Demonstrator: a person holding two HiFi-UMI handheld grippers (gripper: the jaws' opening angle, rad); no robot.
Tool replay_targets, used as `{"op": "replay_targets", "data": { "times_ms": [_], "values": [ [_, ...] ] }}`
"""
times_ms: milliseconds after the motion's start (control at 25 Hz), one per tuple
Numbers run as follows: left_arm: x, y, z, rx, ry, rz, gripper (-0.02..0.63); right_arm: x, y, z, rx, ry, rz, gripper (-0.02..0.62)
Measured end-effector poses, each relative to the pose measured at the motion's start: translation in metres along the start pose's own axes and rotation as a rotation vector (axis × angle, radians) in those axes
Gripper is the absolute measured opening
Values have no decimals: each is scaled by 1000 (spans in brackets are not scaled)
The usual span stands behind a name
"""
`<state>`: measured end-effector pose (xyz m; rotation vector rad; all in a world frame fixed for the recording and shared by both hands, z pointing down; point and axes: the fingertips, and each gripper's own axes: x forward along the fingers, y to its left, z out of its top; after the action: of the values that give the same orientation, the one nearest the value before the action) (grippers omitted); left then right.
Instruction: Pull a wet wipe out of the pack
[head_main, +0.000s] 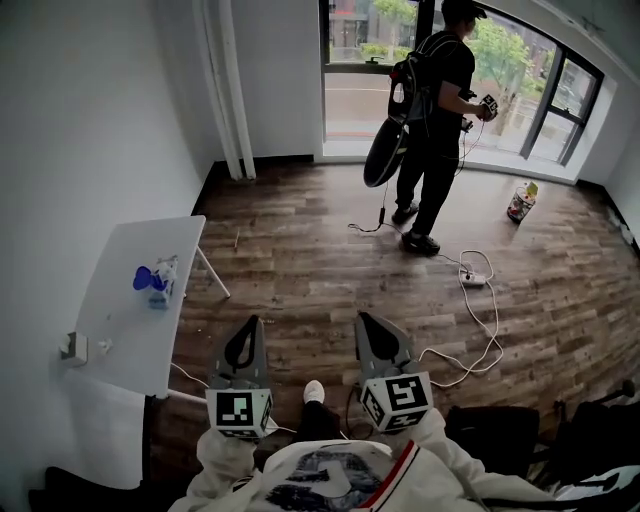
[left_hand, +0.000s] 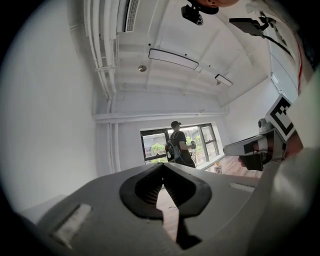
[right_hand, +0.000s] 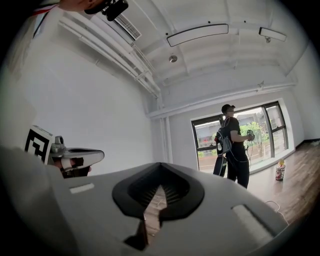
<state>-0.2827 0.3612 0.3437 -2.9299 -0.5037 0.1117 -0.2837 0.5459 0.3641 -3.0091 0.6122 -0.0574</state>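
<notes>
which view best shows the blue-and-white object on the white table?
Head view: the blue-and-white object sits on the white table at left, seen from above, though small. The left gripper view and right gripper view look level toward the window and show none of it.

Room with white walls (head_main: 90, 120) and a dark wood-plank floor (head_main: 300, 240). Daylight enters through a wide, dark-framed window (head_main: 350, 50) on the far side, where a person (head_main: 435, 120) stands. A white table (head_main: 125, 340) stands by the left wall, a power strip (head_main: 474, 279) with a white cable (head_main: 485, 330) lies on the floor, and long light panels (right_hand: 197, 34) are set in the ceiling.
</notes>
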Motion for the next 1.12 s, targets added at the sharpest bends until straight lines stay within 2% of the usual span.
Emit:
{"op": "replay_targets", "data": {
  "times_ms": [200,480,880,1120],
  "values": [
    [42,27,1,12,-12,5,5,44,-9,6,-6,0,-6,6],
    [98,70,-14,11,14,13,6,123,-14,3,1,23,9,6],
    [165,151,-38,-9,36,44,5,241,2,2,-19,57,54,6],
    [199,184,-45,-14,37,47,5,288,5,3,-22,61,65,6]
  ]
}}
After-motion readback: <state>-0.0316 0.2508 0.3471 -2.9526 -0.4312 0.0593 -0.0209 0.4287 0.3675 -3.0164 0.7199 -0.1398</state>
